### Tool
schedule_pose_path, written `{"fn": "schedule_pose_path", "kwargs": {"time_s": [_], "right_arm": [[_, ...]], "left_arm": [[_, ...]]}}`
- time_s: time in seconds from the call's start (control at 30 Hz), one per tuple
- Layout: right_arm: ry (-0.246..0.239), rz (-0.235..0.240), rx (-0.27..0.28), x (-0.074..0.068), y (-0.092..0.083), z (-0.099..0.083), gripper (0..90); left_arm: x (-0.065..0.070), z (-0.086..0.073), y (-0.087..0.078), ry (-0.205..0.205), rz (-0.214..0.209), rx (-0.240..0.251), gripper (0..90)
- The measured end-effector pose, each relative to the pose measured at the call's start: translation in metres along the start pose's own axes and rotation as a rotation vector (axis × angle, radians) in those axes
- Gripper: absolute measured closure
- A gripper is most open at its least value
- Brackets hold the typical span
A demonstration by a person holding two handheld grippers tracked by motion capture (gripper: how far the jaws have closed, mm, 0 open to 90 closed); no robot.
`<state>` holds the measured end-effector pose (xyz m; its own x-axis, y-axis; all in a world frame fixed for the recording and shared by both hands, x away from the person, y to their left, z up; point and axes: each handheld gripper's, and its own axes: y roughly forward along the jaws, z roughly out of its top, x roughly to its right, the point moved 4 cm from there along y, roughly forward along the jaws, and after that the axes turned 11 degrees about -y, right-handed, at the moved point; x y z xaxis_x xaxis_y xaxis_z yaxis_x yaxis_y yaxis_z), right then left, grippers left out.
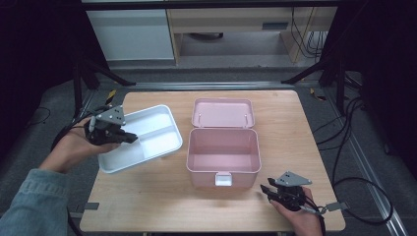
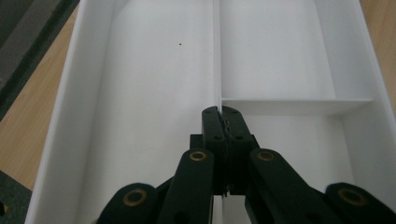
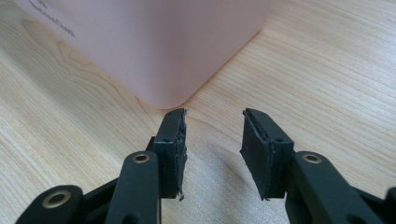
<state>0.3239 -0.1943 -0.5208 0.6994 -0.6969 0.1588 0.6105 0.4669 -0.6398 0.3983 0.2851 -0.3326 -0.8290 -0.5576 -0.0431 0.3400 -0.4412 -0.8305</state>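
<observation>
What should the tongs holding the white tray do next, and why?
Probably lift the white tray and carry it toward the open pink box. The left tongs are clamped on its divider wall, the box looks empty, and the right tongs wait open beside it.

**White divided tray and open pink box on the wooden table**

The white tray (image 1: 147, 130) is a shallow rectangular insert with a long divider down its middle and a short cross wall splitting one side, so it has three compartments, all bare. It lies left of the pink box (image 1: 223, 157), just beside it, turned at an angle to it, with its near left corner past the table edge. The left gripper (image 2: 222, 112) is clamped on the tray's long divider.

The pink box stands upright at the table's middle, its lid (image 1: 223, 112) swung fully back and lying flat behind it. Its inside is bare, and a white latch (image 1: 223, 180) sits on its front wall.
</observation>
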Motion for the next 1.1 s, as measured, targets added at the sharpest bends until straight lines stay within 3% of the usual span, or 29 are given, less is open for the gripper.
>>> {"fn": "schedule_pose_path", "kwargs": {"time_s": [0.23,0.6,0.77,0.9,1.1], "right_arm": [[-0.005,-0.001,-0.002,-0.002,0.000,0.000,59.8],[-0.005,-0.007,-0.004,-0.001,0.000,0.000,59.8],[-0.004,-0.007,-0.004,-0.001,0.000,0.000,59.8],[-0.007,-0.008,-0.007,-0.002,0.000,0.000,59.8],[-0.007,-0.007,-0.010,-0.002,0.000,-0.001,59.8]], "left_arm": [[0.011,-0.033,0.006,-0.018,0.007,0.001,89.7],[0.027,-0.075,0.031,-0.044,-0.025,-0.022,89.7],[0.032,-0.089,0.055,-0.071,-0.049,-0.034,89.7],[0.039,-0.095,0.078,-0.069,-0.068,-0.055,89.7],[0.038,-0.103,0.103,-0.105,-0.078,-0.073,89.7]]}}
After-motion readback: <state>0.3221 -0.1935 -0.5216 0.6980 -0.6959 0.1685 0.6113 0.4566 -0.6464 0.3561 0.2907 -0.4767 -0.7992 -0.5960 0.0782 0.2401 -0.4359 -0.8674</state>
